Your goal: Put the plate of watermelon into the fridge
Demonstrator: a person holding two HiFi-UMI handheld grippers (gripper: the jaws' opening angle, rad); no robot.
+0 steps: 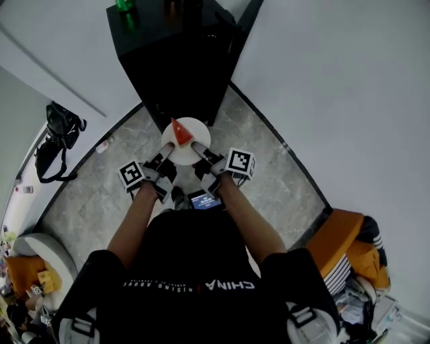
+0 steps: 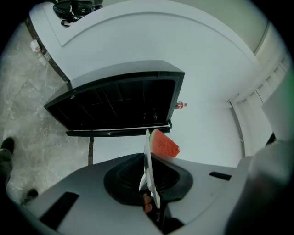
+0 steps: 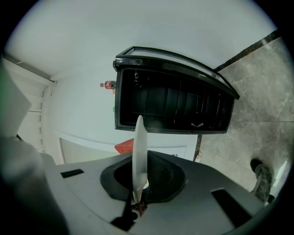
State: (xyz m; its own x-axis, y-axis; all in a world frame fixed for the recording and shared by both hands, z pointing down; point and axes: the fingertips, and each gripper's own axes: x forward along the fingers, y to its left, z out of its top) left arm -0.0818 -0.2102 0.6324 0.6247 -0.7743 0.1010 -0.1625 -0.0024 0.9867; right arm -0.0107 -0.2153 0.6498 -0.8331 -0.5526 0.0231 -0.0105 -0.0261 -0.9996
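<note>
**Mia:** Where is the plate (image 1: 186,138)?

**Ben:** It is up in the air, just in front of the black fridge (image 1: 176,64). It is not inside the fridge. The person holds it out over the grey stone floor (image 1: 101,195).

**Mia:** What holds it?

**Ben:** Two grippers. The left gripper (image 1: 167,150) pinches the near edge of the plate on the left side. The right gripper (image 1: 197,147) pinches the near edge on the right side. In each gripper view the thin white plate sits edge-on between the jaws, and the jaws are closed on it.

**Mia:** And the watermelon (image 1: 179,132)?

**Ben:** One red slice with a green rind. It lies on top of the plate, on the side close to the fridge.

**Mia:** What else is there?

**Ben:** A green bottle (image 1: 124,5) stands on top of the fridge. A black bag (image 1: 57,138) lies by the white wall on the left, well apart from the plate.
</note>
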